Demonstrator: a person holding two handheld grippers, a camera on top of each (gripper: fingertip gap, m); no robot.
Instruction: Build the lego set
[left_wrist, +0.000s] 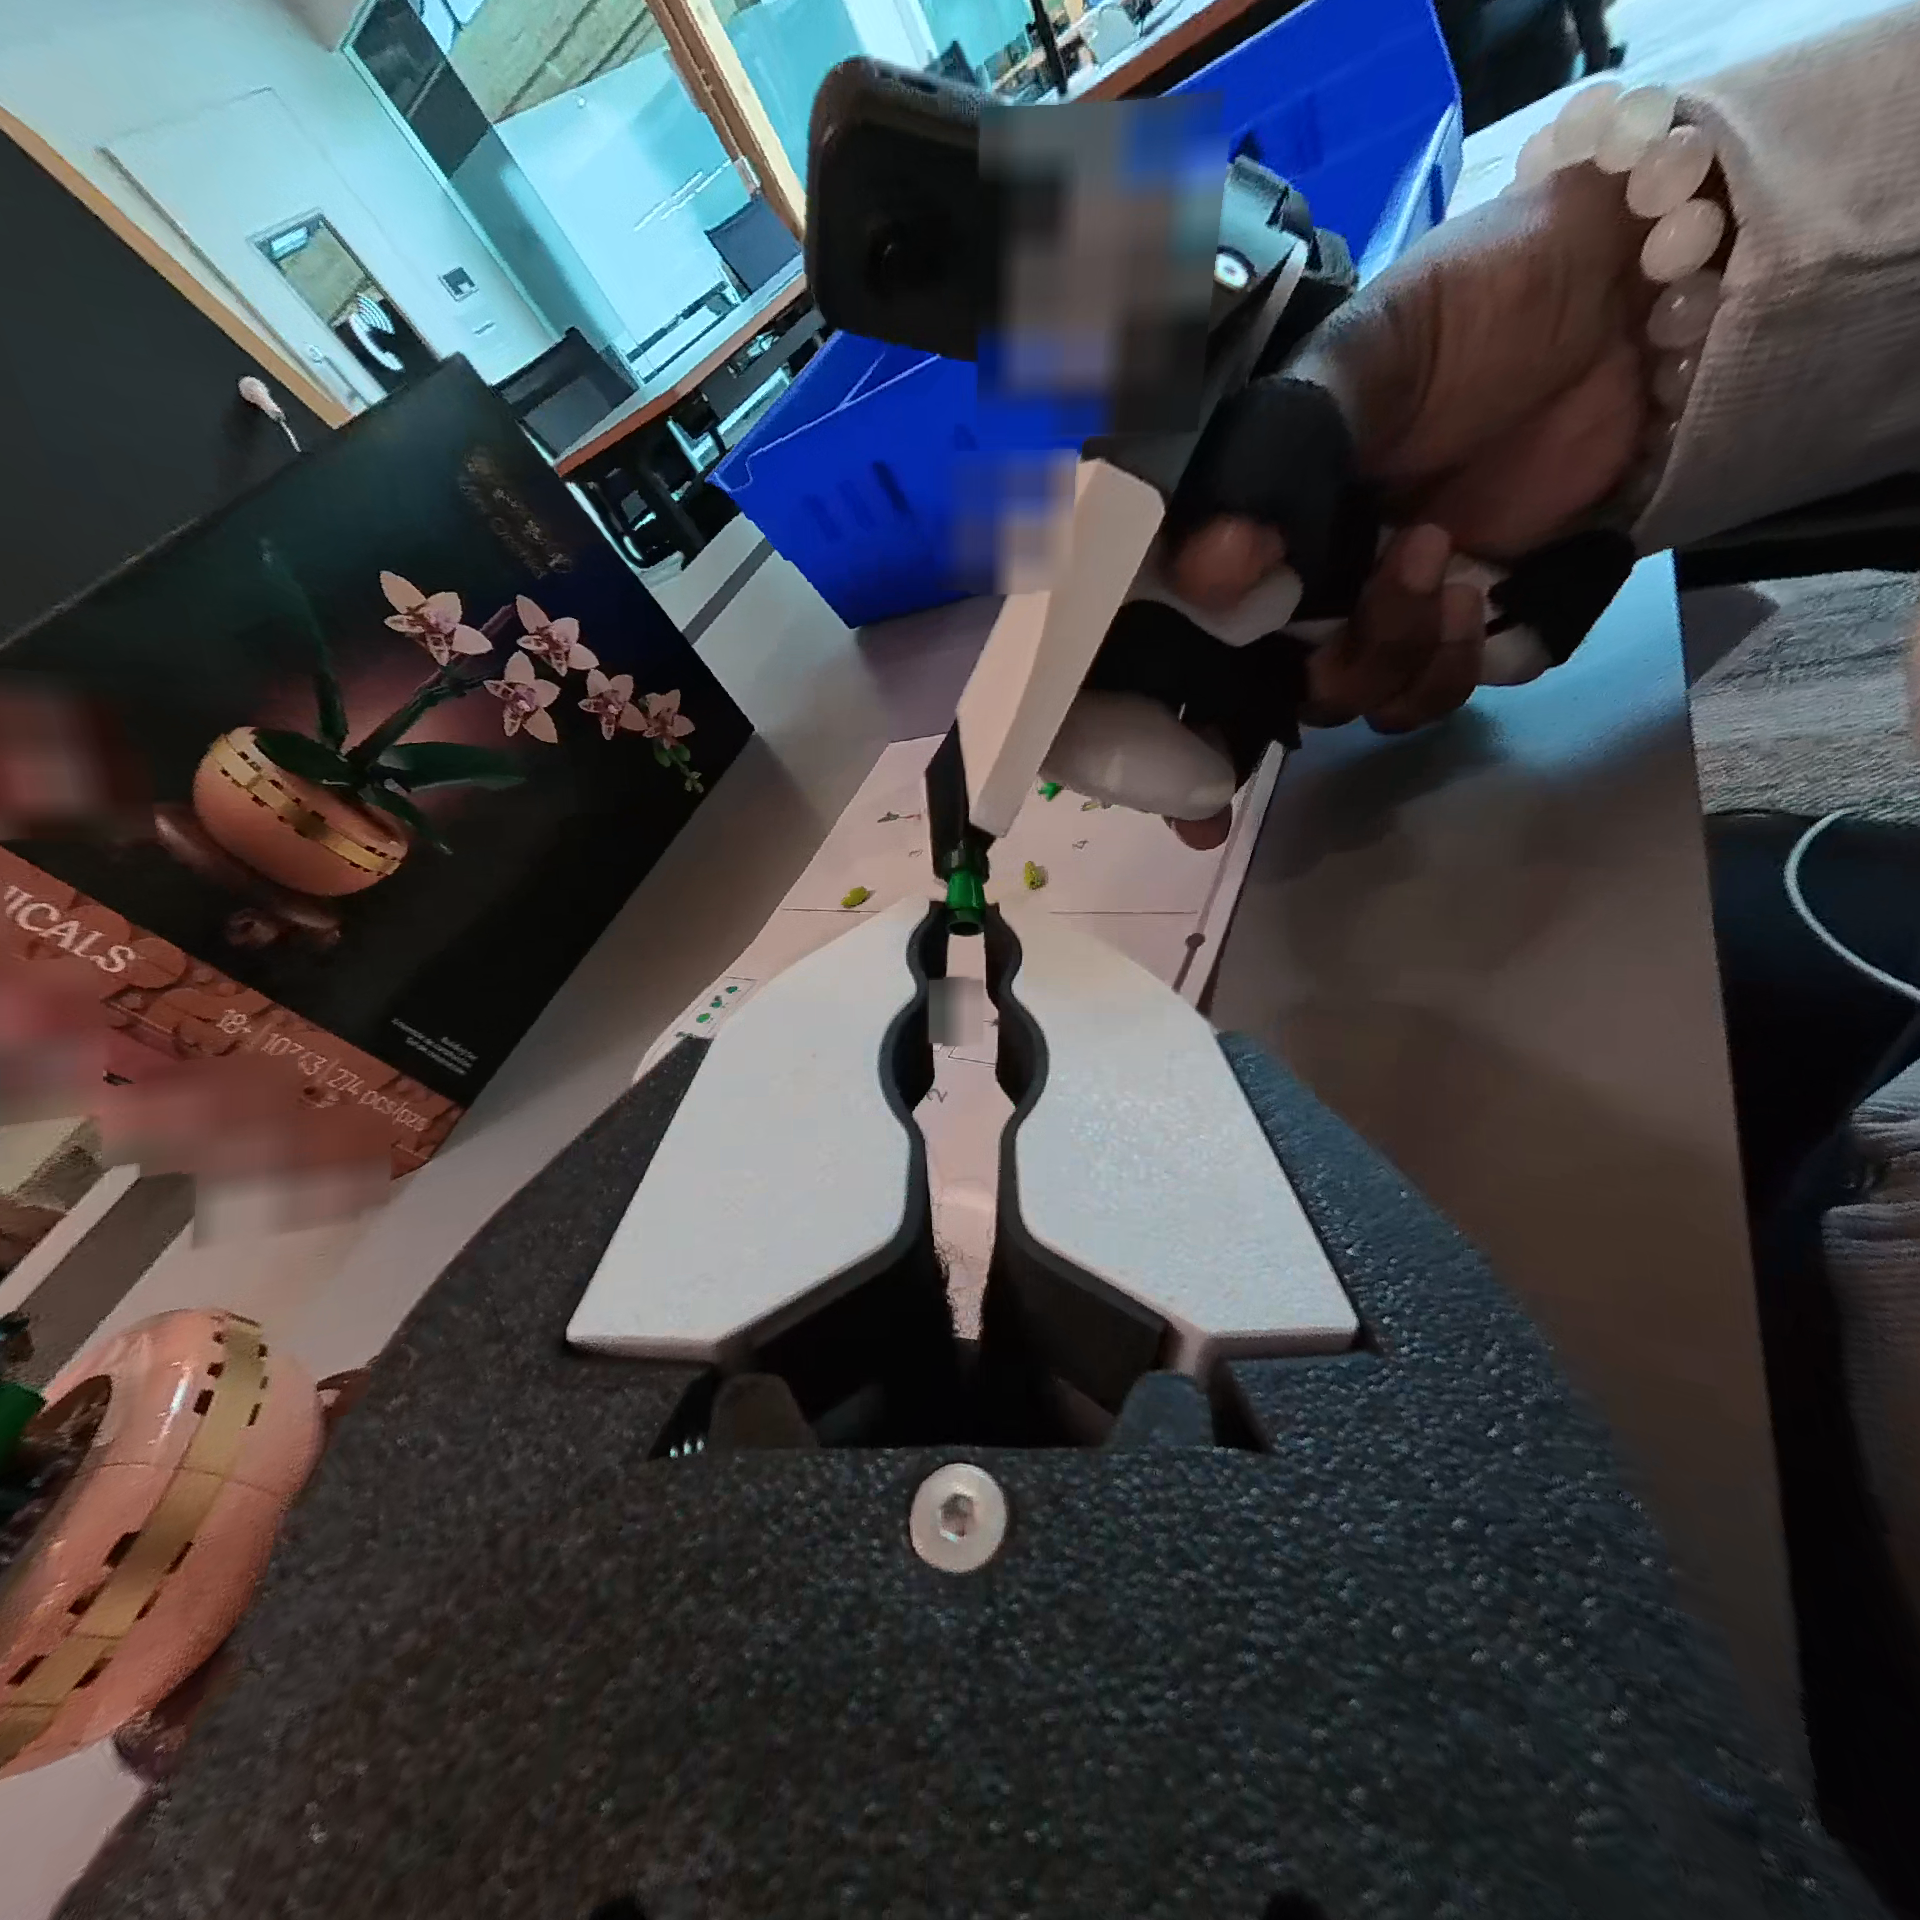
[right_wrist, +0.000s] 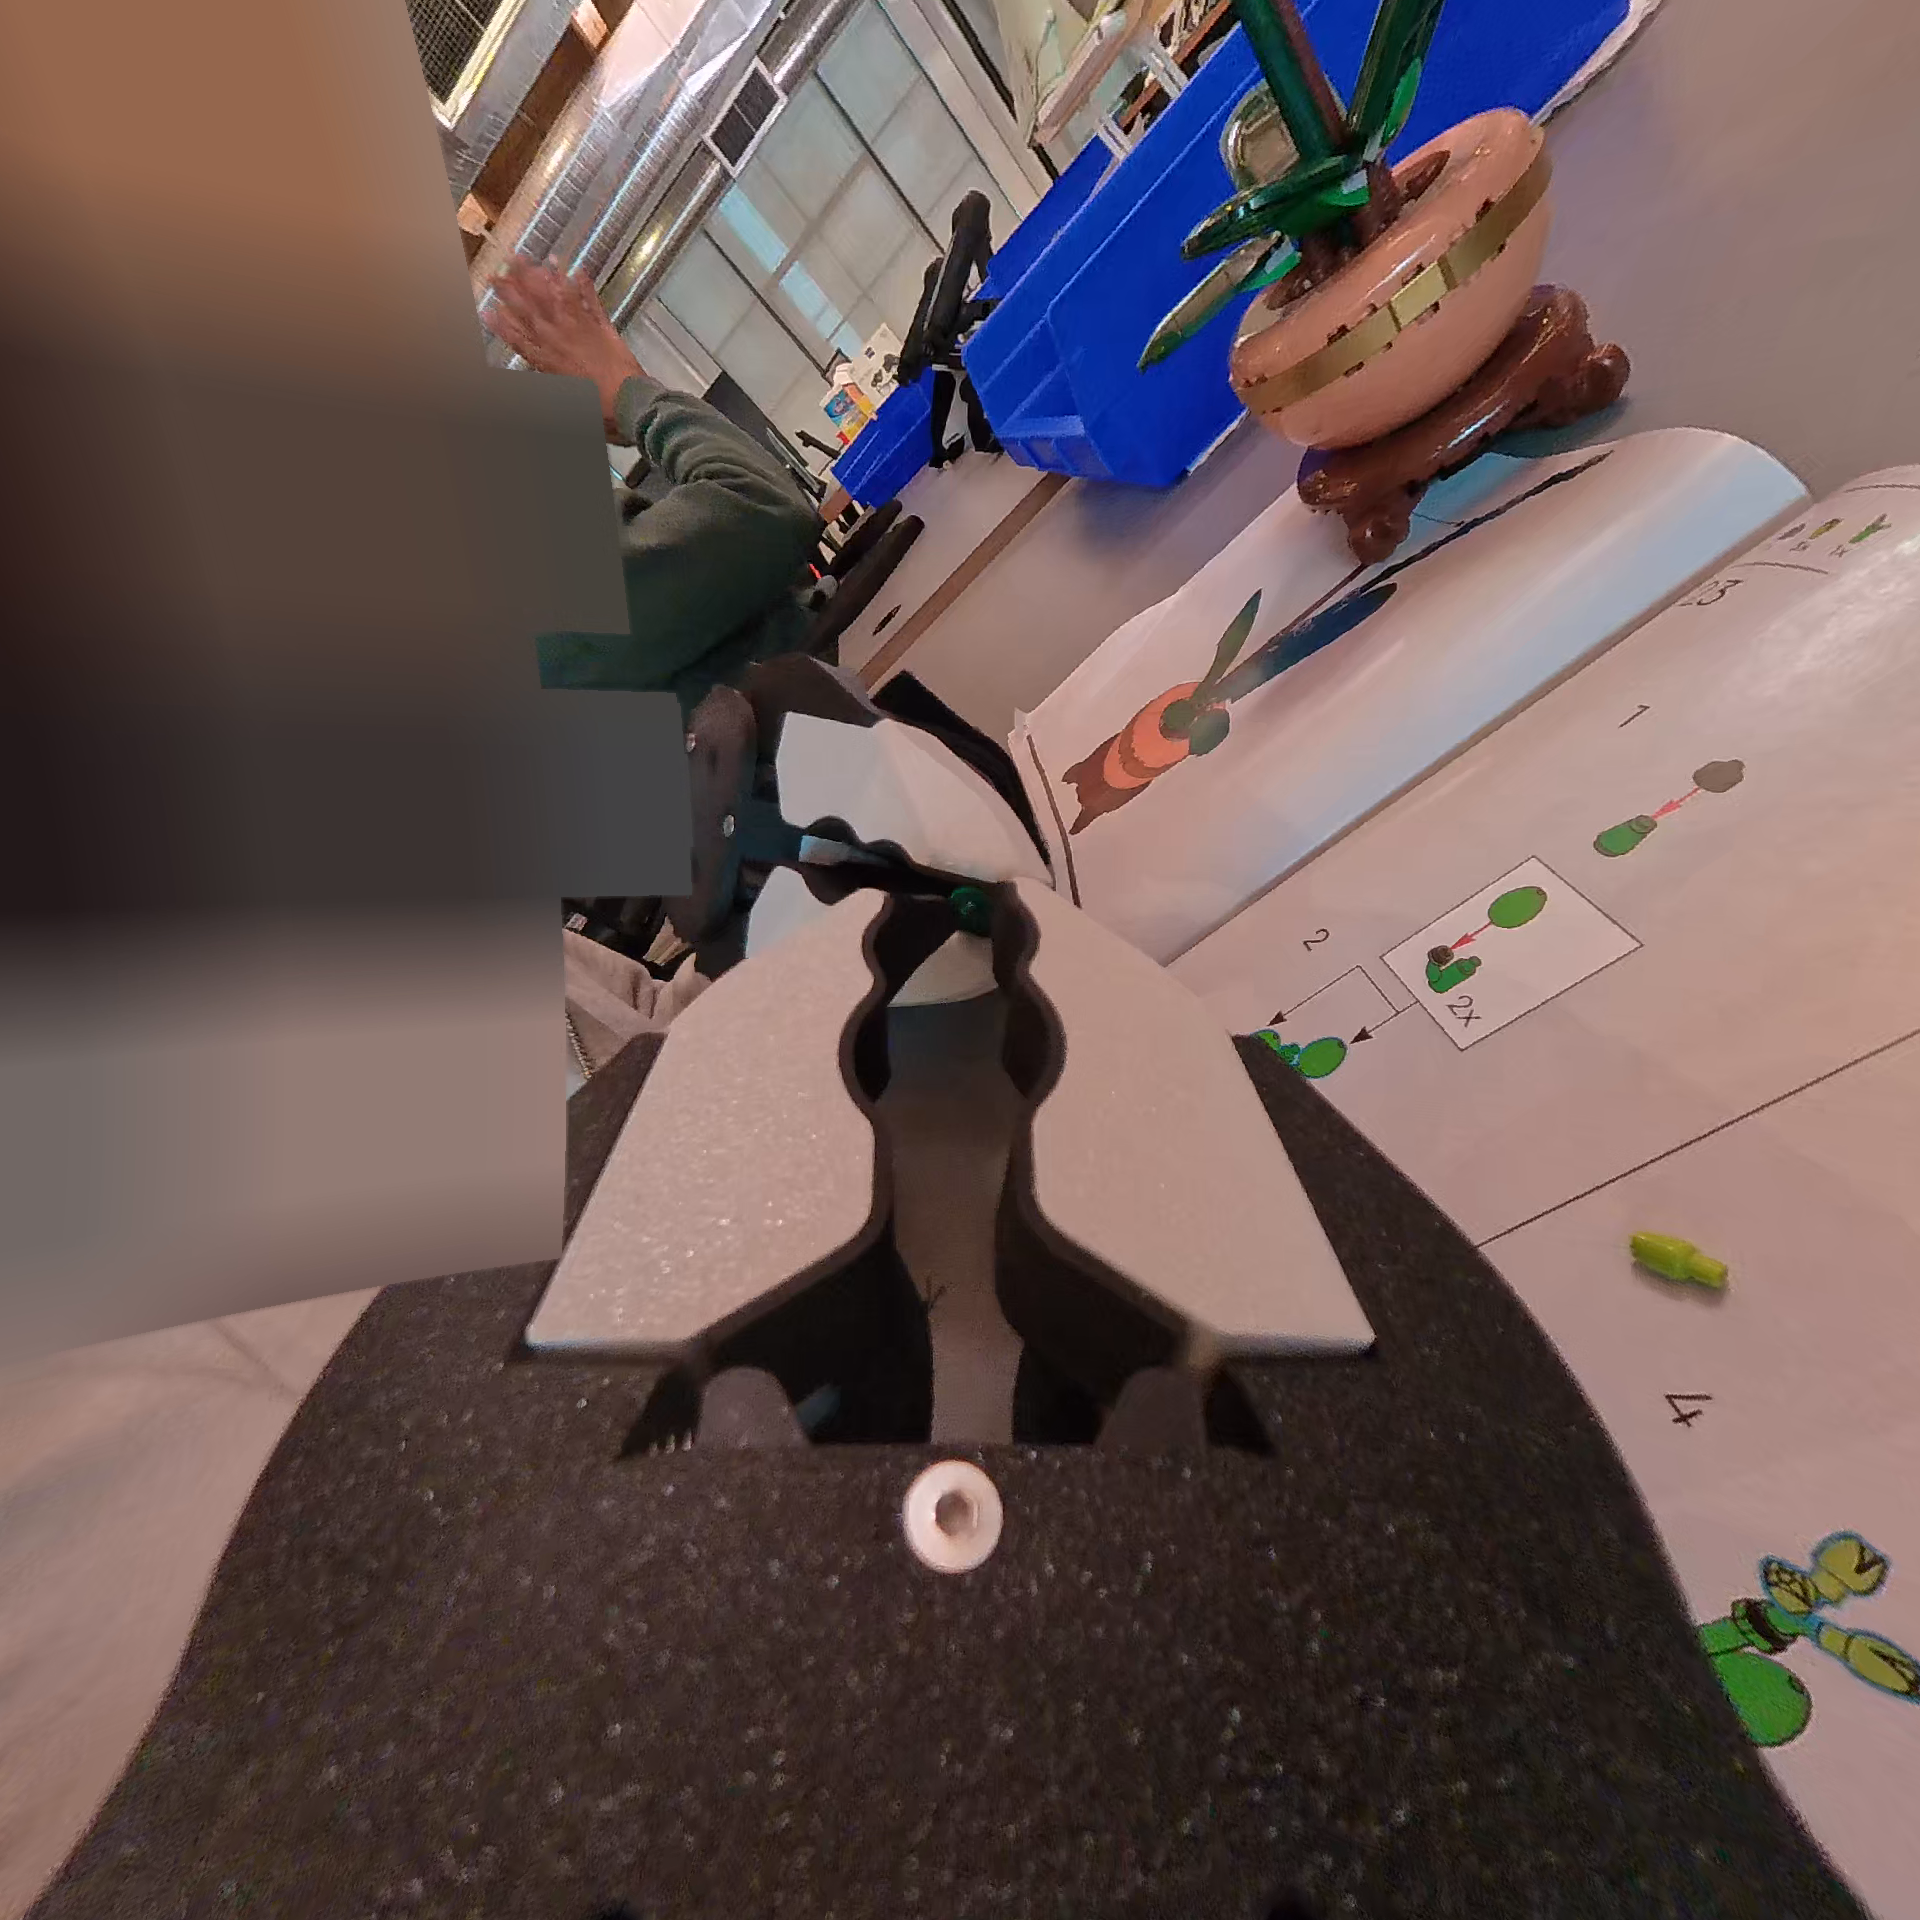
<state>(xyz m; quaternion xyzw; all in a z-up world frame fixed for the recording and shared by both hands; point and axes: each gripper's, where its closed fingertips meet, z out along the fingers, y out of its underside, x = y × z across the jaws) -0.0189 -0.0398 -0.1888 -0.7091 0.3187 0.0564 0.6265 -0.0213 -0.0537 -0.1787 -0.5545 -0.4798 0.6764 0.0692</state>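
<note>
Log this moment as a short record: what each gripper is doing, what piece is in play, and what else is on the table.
left gripper: fingers nearly closed on a green piece
right gripper: fingers pinching the green piece from the other side
green piece: small, held between both grippers above the instruction booklet
instruction booklet: open on the table
loose piece: lime green, lying on the booklet
flower pot: pink with gold band, green leaves, brown stand
set box: standing at left
</note>
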